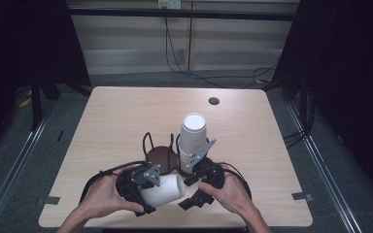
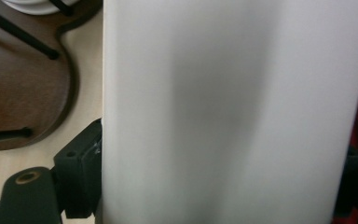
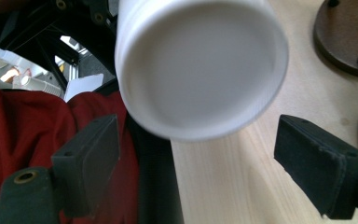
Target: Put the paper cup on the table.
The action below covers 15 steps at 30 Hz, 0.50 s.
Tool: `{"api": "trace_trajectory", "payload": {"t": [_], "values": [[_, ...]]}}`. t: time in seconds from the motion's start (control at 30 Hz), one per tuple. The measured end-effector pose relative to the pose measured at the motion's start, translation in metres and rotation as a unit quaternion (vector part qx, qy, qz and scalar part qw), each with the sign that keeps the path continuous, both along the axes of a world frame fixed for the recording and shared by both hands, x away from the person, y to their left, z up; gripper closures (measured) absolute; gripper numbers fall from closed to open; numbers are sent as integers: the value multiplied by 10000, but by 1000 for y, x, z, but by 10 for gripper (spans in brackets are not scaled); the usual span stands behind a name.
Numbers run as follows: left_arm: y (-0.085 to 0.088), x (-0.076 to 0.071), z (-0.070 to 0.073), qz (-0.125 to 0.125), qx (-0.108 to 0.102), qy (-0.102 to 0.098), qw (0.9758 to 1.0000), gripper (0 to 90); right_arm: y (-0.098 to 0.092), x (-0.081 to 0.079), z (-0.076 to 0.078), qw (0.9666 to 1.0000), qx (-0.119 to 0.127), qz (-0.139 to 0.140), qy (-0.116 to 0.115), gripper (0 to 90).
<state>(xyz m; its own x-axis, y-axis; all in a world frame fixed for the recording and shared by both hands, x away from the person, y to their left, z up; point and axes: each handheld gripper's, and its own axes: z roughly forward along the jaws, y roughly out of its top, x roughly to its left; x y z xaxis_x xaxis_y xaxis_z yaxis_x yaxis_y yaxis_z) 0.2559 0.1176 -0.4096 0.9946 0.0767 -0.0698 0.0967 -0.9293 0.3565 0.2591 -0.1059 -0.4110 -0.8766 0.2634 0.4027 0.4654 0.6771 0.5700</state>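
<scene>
Lying sideways, the paper cup (image 1: 164, 190) is clamped in the left tongs (image 1: 148, 191), its base between the open right tongs (image 3: 214, 154).

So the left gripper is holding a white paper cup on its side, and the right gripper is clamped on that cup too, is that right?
Not quite. The right gripper is open: the right gripper view shows its jaws apart, clear of the white paper cup. The left gripper does hold it on its side.

The high view looks down the table (image 1: 126, 111); both gripper views sit close on the white cup (image 2: 233, 112).
</scene>
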Motion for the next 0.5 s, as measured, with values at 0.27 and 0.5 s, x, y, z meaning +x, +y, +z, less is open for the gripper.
{"api": "trace_trajectory", "payload": {"t": [0.27, 0.5], "values": [[-8, -5, -4, -174, 132, -19, 9998, 154, 3, 0, -2, 9998, 19, 121, 173, 144], [-15, -8, -7, -265, 246, -29, 9993, 153, 11, -1, -6, 9995, -32, 249, 200, 162]]}}
